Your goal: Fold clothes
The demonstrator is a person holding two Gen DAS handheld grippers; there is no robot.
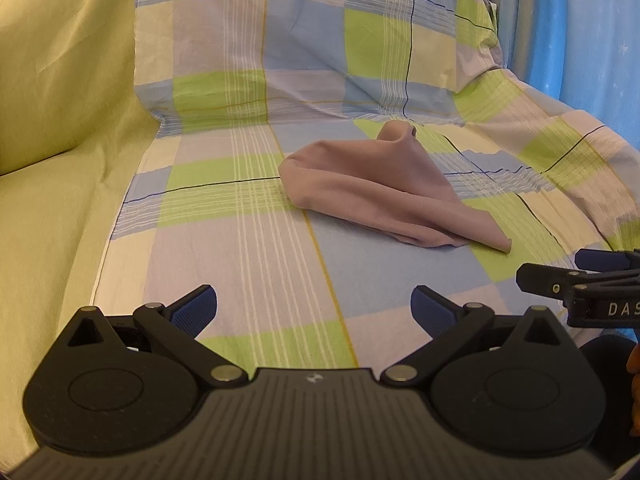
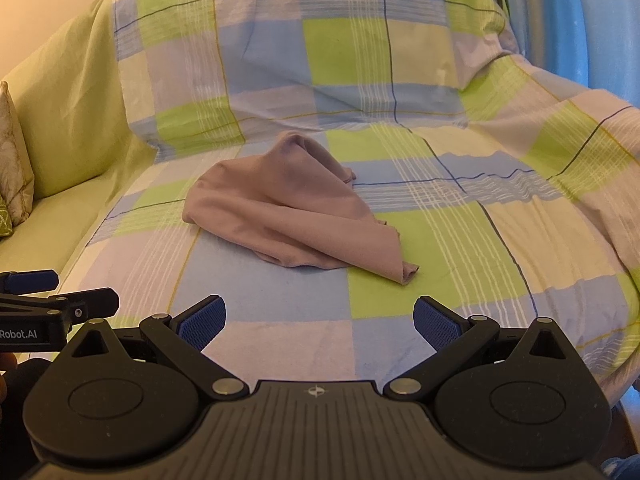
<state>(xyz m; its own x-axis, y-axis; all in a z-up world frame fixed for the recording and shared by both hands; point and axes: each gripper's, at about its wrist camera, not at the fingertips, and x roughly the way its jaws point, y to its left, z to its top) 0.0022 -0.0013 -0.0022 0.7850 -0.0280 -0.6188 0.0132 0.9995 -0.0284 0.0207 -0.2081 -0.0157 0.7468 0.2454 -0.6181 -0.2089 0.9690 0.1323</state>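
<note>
Clothes here means one mauve garment [image 1: 376, 188], but the largest thing in view is the checked sheet [image 1: 248, 240] of green, blue and lilac draped over a yellow-green sofa [image 1: 60, 128]. On the seat's sheet the garment lies crumpled in a peaked heap, well ahead of both tongs. Left tongs [image 1: 314, 306] and right tongs [image 2: 319, 318] hover spread wide, grasping nothing, blue pads [image 2: 202, 322] bare
</note>
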